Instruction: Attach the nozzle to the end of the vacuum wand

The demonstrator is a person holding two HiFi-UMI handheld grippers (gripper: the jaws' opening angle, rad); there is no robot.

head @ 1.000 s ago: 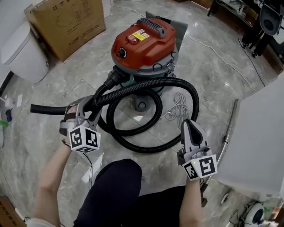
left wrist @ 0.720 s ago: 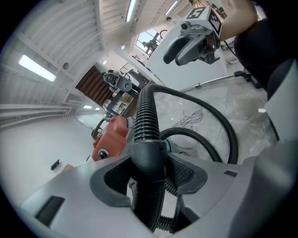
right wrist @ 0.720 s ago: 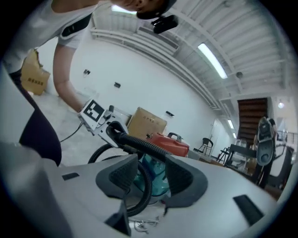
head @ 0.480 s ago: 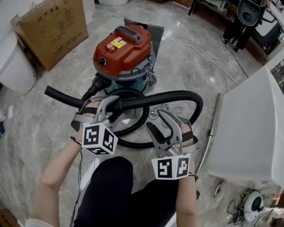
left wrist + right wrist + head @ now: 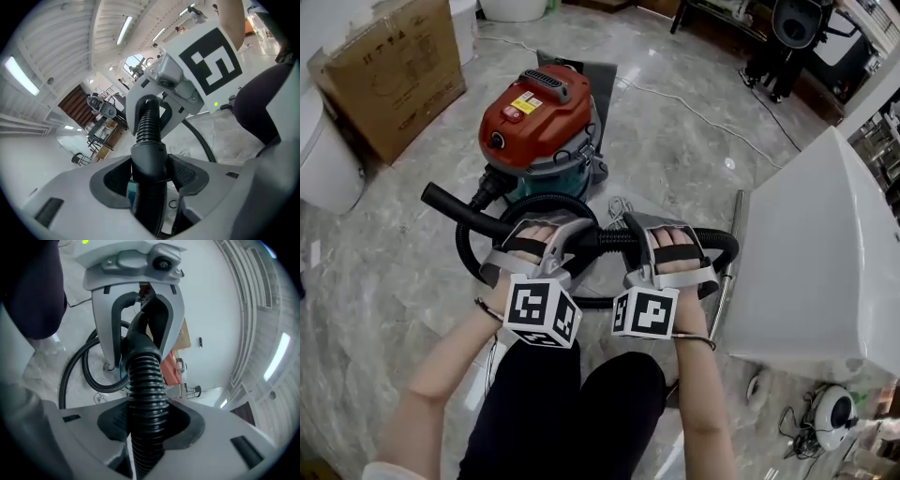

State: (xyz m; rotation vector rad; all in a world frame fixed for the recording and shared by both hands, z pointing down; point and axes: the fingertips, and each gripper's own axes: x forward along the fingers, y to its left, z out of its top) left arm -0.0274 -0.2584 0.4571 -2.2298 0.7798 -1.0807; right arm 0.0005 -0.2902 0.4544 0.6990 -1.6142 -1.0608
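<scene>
A black ribbed hose (image 5: 712, 246) runs from the red canister vacuum (image 5: 539, 112) and loops on the floor. My left gripper (image 5: 546, 234) is shut on the hose's smooth black cuff (image 5: 149, 157), and the rigid black end (image 5: 455, 208) sticks out to the left. Just to its right, my right gripper (image 5: 652, 234) has the ribbed hose (image 5: 146, 380) between its jaws; they have just been closing and the pads press on it. The two grippers face each other along the hose. The metal wand (image 5: 729, 253) lies on the floor at the right.
A large white appliance (image 5: 820, 262) stands close on the right, beside the wand. A cardboard box (image 5: 389, 66) and a white bin (image 5: 323, 150) are at the far left. The person's dark-clad knees (image 5: 553, 403) are below the grippers. A white cable (image 5: 712, 122) crosses the marble floor.
The left gripper carried the hose end rightward and up. The right gripper rolled over, came in from the right with jaws open, and closed around the ribbed hose beside the left one.
</scene>
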